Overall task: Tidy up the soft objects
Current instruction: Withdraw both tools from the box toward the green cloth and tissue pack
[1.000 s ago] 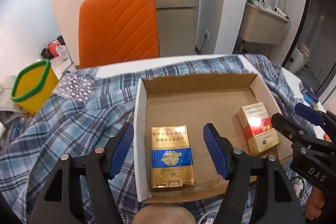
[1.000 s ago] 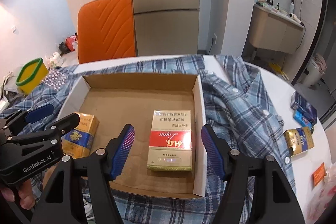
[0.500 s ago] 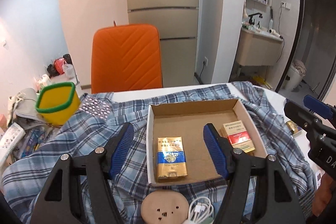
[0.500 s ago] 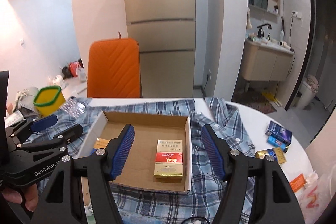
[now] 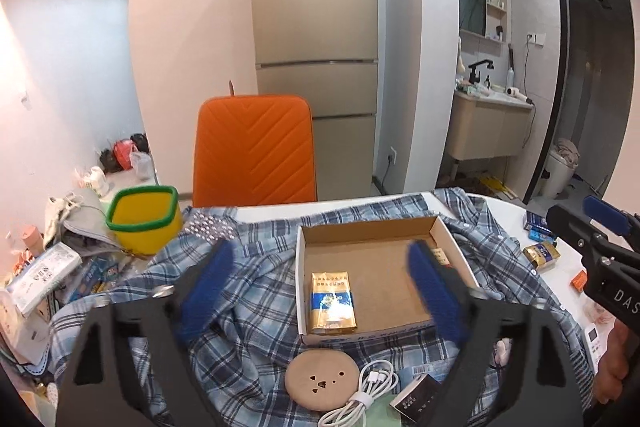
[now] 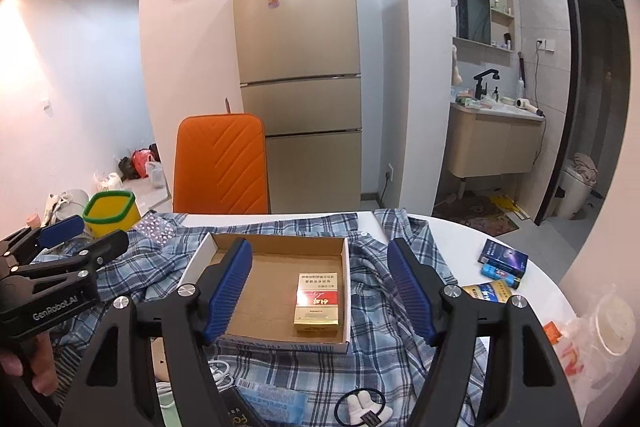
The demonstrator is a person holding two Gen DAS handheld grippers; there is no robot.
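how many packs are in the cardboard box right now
2. A gold and blue pack lies at the box's near left, and a red and cream pack at its near right. Gripper fingers cover part of the floor.

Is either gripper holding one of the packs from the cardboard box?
No; the gold-and-blue pack and red-and-gold pack lie flat in the cardboard box, clear of both jaws.

A blue plaid shirt point(image 5: 256, 291) is spread rumpled over the desk under an open cardboard box point(image 5: 372, 227), in which a gold-and-blue pack point(image 5: 332, 301) is laid flat at the left and a red-and-gold pack point(image 6: 319, 303) at the right.
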